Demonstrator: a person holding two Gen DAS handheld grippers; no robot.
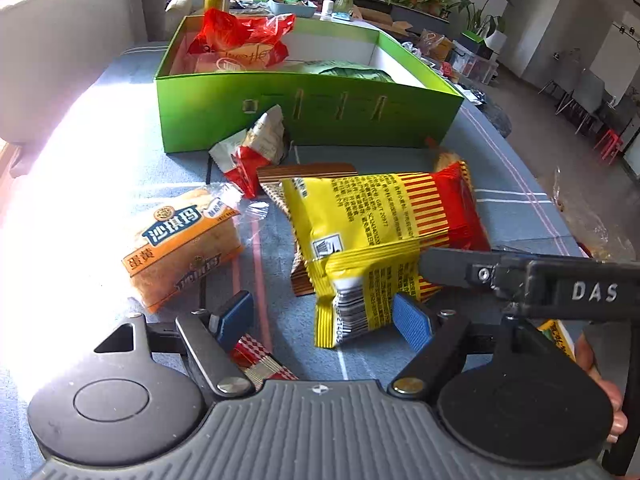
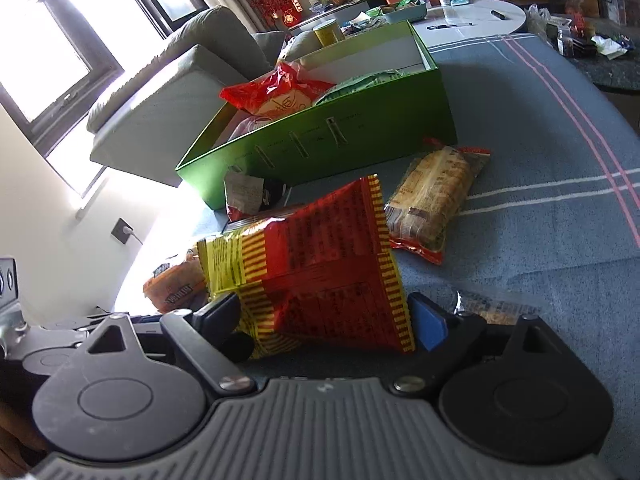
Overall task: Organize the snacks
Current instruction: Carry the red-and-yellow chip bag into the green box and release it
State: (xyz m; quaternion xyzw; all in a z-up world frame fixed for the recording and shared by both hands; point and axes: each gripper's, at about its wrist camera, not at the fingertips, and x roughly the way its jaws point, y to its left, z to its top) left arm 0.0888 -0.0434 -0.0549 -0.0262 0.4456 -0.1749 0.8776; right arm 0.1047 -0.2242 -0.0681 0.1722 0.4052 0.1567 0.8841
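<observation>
A yellow and red snack pack (image 2: 320,264) sits tilted between the pads of my right gripper (image 2: 324,318), which is shut on it just above the blue cloth. In the left wrist view the same pack (image 1: 384,220) shows its printed back, with one right gripper finger (image 1: 452,270) pressed on its side. My left gripper (image 1: 323,318) is open. The pack's barcode corner hangs between its fingers, close to the right pad (image 1: 412,322) and far from the left one. The green box (image 1: 308,120) stands behind, holding a red bag (image 1: 240,36) and a green bag (image 1: 352,70).
On the blue striped cloth (image 1: 500,184) lie an orange sachima pack (image 1: 184,248), a red-and-white packet (image 1: 252,148), a brown striped pack (image 1: 304,172) and a red checkered packet (image 1: 260,356). A biscuit pack (image 2: 432,200) lies right of the box. A grey sofa (image 2: 160,100) stands behind.
</observation>
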